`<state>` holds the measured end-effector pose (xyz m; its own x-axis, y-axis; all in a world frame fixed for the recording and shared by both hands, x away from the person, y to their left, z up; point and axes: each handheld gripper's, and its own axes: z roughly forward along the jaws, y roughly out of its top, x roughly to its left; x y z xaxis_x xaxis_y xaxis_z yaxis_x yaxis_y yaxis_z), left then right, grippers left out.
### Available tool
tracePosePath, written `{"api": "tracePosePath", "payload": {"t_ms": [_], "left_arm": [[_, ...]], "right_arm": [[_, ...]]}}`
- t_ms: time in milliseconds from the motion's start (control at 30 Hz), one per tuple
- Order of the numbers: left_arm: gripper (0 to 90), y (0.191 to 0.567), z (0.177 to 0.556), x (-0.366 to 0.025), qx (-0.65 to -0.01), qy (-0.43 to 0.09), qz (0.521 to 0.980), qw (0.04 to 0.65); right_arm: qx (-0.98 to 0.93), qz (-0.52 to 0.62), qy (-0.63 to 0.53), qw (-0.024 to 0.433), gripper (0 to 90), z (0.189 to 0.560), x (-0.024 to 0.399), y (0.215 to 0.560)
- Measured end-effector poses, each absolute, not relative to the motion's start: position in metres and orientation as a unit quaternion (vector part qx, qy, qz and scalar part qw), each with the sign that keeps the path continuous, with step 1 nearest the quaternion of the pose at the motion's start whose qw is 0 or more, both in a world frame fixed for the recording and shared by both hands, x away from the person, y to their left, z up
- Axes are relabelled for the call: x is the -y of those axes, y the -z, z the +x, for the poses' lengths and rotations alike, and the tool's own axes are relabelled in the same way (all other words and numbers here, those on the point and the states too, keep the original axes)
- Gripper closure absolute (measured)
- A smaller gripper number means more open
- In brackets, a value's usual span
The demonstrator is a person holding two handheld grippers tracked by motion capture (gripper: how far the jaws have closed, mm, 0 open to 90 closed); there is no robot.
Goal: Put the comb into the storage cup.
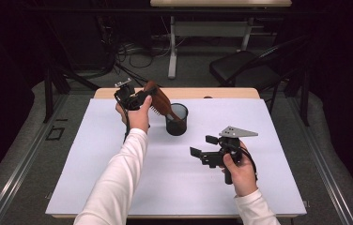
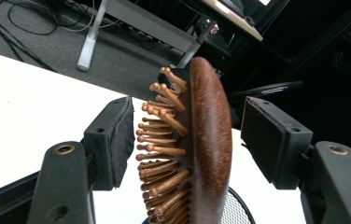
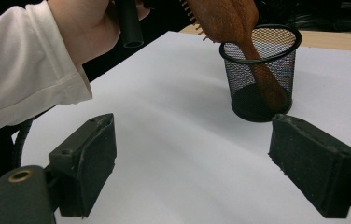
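White table top (image 1: 118, 178), wooden hairbrush (image 1: 161, 104) leaning handle-down in mesh cup (image 1: 177, 120), left tongs (image 1: 139, 99) released around its head, right tongs (image 1: 203, 146) spread, empty

Hairbrush (image 2: 211, 140): brown wood, back smooth with slight shine; bristles are wooden pins with round tips.
Cup (image 3: 261, 70): black metal wire mesh, matt, with smooth rim.
Table cover (image 1: 174, 178): white, matt, smooth, like paper or board.
Left gripper (image 2: 187, 140): black matt plastic; pads look rough, rubbery.
Sleeve (image 1: 113, 183): white cloth.
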<state>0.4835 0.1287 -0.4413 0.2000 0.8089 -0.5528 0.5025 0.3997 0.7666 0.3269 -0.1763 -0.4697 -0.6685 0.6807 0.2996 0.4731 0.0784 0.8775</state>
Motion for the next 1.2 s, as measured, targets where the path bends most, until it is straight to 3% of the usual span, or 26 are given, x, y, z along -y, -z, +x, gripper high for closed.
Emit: {"api": "tracePosePath", "payload": {"t_ms": [1067, 1200], "left_arm": [[42.5, 0.414, 0.47, -0.164, -0.594, -0.136, 0.547, 0.574], [46.9, 0.407, 0.467, -0.168, -0.571, -0.147, 0.578, 0.564]], "right_arm": [[-0.735, 0.394, -0.544, 0.093, 14.6, 0.328, 0.172, 0.473], [-0.736, 0.394, -0.542, 0.092, 14.6, 0.328, 0.171, 0.473]]}}
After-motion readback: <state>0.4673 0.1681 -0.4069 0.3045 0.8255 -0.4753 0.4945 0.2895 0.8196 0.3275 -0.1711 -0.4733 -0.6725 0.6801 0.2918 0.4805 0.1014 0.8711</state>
